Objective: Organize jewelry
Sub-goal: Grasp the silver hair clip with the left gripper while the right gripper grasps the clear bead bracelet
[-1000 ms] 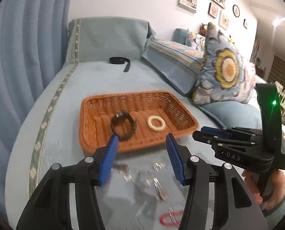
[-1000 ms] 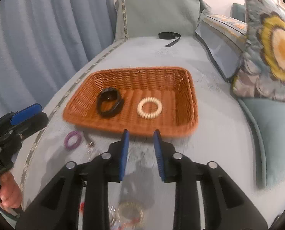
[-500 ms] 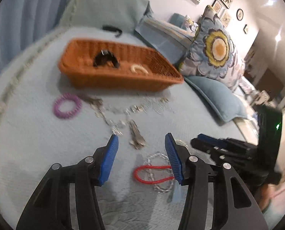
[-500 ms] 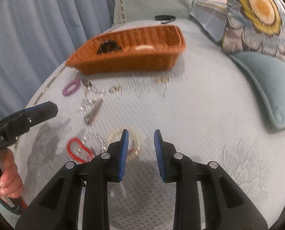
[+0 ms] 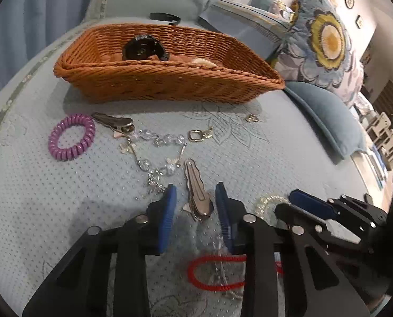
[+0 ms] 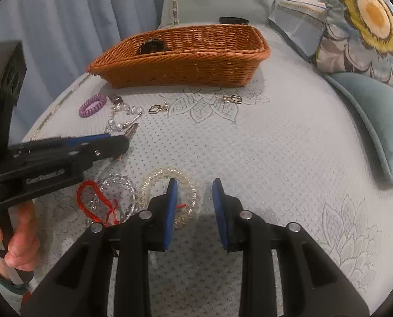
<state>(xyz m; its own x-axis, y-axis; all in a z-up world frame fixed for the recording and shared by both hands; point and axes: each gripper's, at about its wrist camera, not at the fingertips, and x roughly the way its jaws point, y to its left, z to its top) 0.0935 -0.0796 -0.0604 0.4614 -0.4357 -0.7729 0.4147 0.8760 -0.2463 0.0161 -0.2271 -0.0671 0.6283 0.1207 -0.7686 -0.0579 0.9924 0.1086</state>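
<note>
My left gripper (image 5: 195, 189) hovers low over the blue bedspread, its jaws closing around a silver hair clip (image 5: 199, 195); a gap still shows beside the left pad. My right gripper (image 6: 194, 183) stands open over a clear coil bracelet (image 6: 170, 185), whose right edge lies between the pads. A red cord loop (image 6: 96, 200) and a clear bead bracelet (image 6: 119, 187) lie to its left. Farther off are a purple coil tie (image 5: 72, 137), a crystal chain (image 5: 156, 142) and a gold clasp (image 5: 199, 136). The wicker basket (image 5: 170, 84) holds a black watch (image 5: 143, 49) and a cream bracelet (image 5: 204, 63).
A second silver clip (image 5: 111, 124) lies beside the purple tie. Another small gold clasp (image 6: 233, 99) sits near the basket's front. A blue cushion (image 6: 376, 111) and a floral pillow (image 5: 326, 34) line the right side, blue curtains the left. A hand (image 6: 16, 235) holds the left gripper.
Both grippers have come down close to the bedspread. The left one moved forward from the red cord to the silver clip, and its jaws narrowed. The right jaws kept their width.
</note>
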